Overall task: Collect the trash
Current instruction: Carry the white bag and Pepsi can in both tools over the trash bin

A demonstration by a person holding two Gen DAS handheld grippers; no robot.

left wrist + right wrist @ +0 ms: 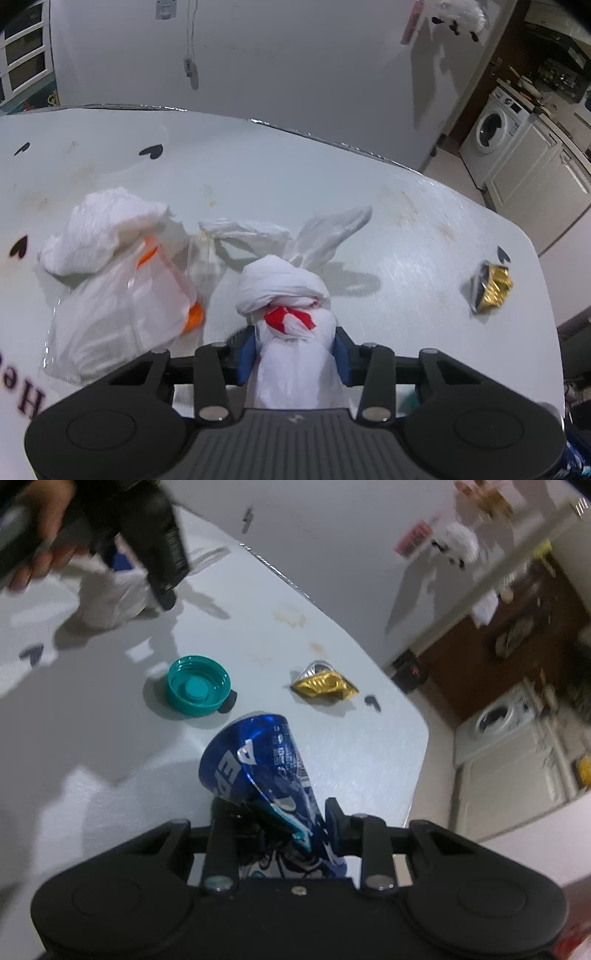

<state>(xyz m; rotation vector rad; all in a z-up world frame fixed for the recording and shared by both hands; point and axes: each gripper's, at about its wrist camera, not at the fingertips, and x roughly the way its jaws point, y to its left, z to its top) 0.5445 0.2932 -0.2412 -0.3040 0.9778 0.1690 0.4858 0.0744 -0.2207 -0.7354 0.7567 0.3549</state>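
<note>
My left gripper (293, 354) is shut on a knotted white plastic bag (288, 295) with red showing at the knot. Its blue pads press on the bag's two sides on the white table (258, 173). My right gripper (277, 816) is shut on a crushed blue drink can (258, 764), whose flattened end sits between the black fingers while its round end points out over the table. A crumpled gold wrapper (325, 685) and an upturned teal bottle cap (197, 688) lie beyond the can. The gold wrapper (493, 290) also lies right of the bag.
A crumpled white tissue on a clear bag with orange trim (110, 266) lies left of the knotted bag. The table's rounded right edge (421, 738) drops to the floor. A washing machine (491, 129) and cabinets stand beyond. A person's hand (40, 528) shows in the right wrist view.
</note>
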